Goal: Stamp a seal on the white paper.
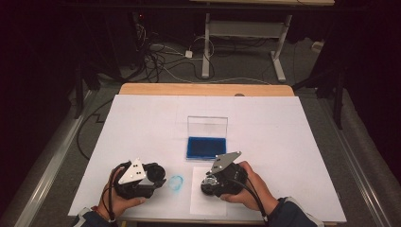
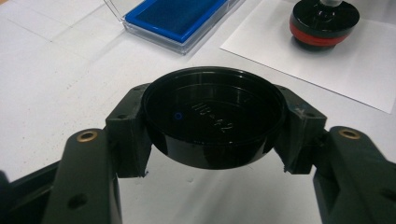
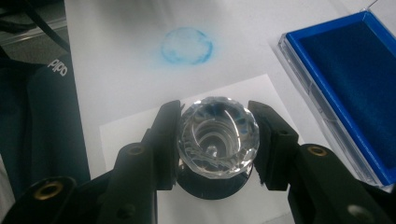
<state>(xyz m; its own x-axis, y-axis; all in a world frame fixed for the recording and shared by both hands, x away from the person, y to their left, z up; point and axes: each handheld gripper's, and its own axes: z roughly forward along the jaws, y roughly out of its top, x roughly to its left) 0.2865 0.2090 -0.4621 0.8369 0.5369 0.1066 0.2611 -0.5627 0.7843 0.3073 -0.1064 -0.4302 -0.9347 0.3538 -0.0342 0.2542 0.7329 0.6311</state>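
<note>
Stamp (image 3: 217, 140) base hidden beneath its crystal knob, between right tongs (image 3: 215, 135).

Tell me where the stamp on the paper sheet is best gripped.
Grip the stamp by its clear faceted knob, coming from above, as the right claw does: the knob stands upright above the wider black base, with free sides for both jaws.

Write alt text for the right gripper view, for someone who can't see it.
The right gripper is shut on the faceted clear knob of a round stamp, pressed onto a small white paper sheet. Beyond it, a smudged blue ring print marks the white table cover; an open blue ink pad lies to the right.
</note>
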